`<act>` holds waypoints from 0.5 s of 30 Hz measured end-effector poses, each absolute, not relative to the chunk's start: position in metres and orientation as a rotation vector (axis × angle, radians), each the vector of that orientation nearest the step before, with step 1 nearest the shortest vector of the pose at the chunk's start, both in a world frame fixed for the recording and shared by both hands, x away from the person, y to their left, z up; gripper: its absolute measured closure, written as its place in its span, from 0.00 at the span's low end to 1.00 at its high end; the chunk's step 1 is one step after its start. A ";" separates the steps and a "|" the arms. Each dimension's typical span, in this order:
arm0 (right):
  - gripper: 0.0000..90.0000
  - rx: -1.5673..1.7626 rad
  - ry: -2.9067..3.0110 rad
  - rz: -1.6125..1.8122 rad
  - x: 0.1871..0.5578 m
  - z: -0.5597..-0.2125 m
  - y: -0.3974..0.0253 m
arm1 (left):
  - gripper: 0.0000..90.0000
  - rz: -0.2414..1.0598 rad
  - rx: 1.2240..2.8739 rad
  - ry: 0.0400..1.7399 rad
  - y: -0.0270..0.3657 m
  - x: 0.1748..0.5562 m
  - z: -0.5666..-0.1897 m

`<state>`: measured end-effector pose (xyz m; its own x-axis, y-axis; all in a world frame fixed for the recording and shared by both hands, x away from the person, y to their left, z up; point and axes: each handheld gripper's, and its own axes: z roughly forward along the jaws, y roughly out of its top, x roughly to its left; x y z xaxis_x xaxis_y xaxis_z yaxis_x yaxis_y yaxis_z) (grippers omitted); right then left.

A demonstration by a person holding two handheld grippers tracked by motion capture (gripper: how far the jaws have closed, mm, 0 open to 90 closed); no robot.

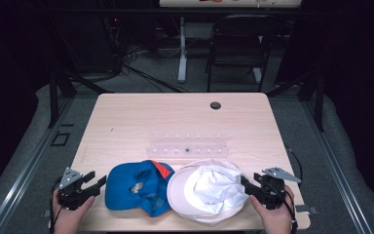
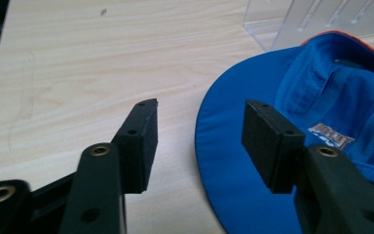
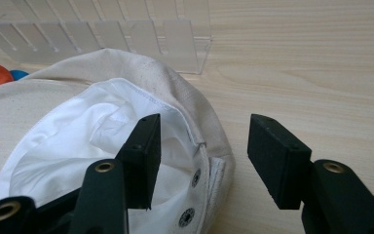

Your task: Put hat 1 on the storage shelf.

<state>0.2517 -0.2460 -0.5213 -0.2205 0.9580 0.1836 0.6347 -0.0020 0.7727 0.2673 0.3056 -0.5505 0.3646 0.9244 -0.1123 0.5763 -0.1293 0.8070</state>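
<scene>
On the pale wooden table (image 1: 175, 117), both black grippers, left gripper (image 1: 90, 183) and right gripper (image 1: 250, 187), are released at the lower frame, and the soft white cotton hat (image 1: 207, 192) may slip from a shallow bite.

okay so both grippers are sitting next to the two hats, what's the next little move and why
Probably close the right gripper on the cream hat: its open jaws already straddle the hat's rim, one inside over the white lining, one outside. The left gripper likewise stands open astride the blue cap brim.
</scene>
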 end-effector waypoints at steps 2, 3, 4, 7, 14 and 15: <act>0.51 1.633 1.899 1.050 0.254 -0.520 -0.244 | 0.59 0.513 1.813 1.317 0.306 0.267 -0.550; 0.51 1.633 1.913 1.032 0.255 -0.519 -0.243 | 0.60 0.495 1.814 1.316 0.306 0.267 -0.551; 0.51 1.633 1.913 1.032 0.255 -0.519 -0.243 | 0.60 0.495 1.814 1.316 0.306 0.267 -0.551; 0.52 1.669 1.960 0.993 0.262 -0.517 -0.242 | 0.60 0.522 1.819 1.311 0.304 0.267 -0.551; 0.60 1.756 2.091 0.955 0.273 -0.501 -0.242 | 0.60 0.519 1.823 1.316 0.306 0.267 -0.550; 0.60 1.765 2.110 0.949 0.274 -0.499 -0.243 | 0.60 0.516 1.823 1.316 0.306 0.267 -0.550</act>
